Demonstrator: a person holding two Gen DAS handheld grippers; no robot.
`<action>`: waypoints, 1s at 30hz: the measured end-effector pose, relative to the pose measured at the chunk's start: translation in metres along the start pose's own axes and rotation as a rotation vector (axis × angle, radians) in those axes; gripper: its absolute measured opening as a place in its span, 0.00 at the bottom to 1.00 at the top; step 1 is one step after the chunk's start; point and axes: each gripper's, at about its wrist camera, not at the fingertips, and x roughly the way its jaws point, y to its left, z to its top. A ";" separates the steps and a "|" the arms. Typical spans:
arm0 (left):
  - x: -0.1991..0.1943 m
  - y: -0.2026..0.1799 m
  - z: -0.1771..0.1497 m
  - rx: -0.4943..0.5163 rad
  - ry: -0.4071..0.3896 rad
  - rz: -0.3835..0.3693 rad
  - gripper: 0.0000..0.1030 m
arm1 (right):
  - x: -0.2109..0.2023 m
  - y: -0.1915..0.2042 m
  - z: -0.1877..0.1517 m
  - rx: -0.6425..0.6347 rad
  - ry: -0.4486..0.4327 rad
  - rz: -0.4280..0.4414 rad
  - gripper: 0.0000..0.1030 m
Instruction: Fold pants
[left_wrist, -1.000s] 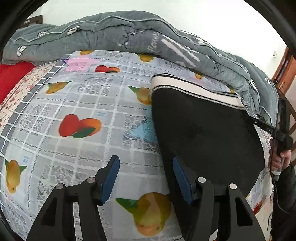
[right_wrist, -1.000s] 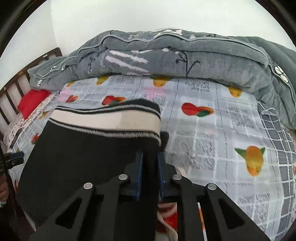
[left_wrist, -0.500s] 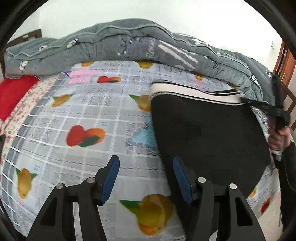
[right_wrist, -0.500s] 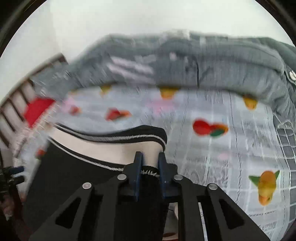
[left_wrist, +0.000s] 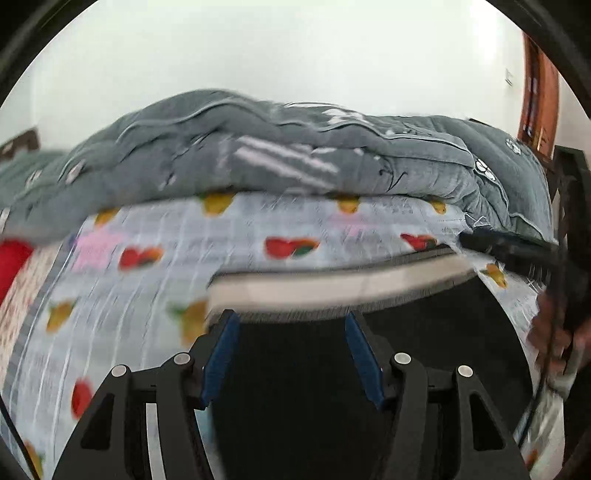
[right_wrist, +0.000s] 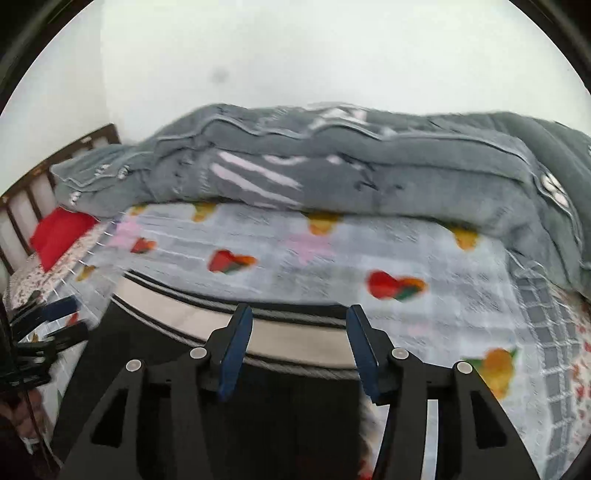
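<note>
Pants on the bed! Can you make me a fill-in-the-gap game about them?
1. The pants are mostly ____ in colour.
2. Their waistband has a wide ____ stripe.
3. The pants lie on a bedsheet printed with ____.
4. Behind them is a folded ____ quilt.

Missing words: black; white; fruit; grey

Plain white wall (right_wrist: 332, 55), wooden headboard (right_wrist: 40, 184), possibly a door (left_wrist: 535, 92)

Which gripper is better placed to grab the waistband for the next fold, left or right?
Probably right: the right gripper straddles the pale waistband, jaws opening; the left gripper sits over black fabric, short of it.
</note>
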 end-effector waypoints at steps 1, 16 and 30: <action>0.014 -0.005 0.005 0.035 0.002 0.039 0.59 | 0.012 0.003 0.000 0.008 0.016 -0.004 0.50; 0.078 0.005 -0.016 -0.004 0.111 0.092 0.62 | 0.075 0.006 -0.020 -0.025 0.103 -0.067 0.52; 0.076 0.008 -0.019 -0.018 0.093 0.092 0.63 | 0.072 0.011 -0.023 -0.049 0.081 -0.095 0.52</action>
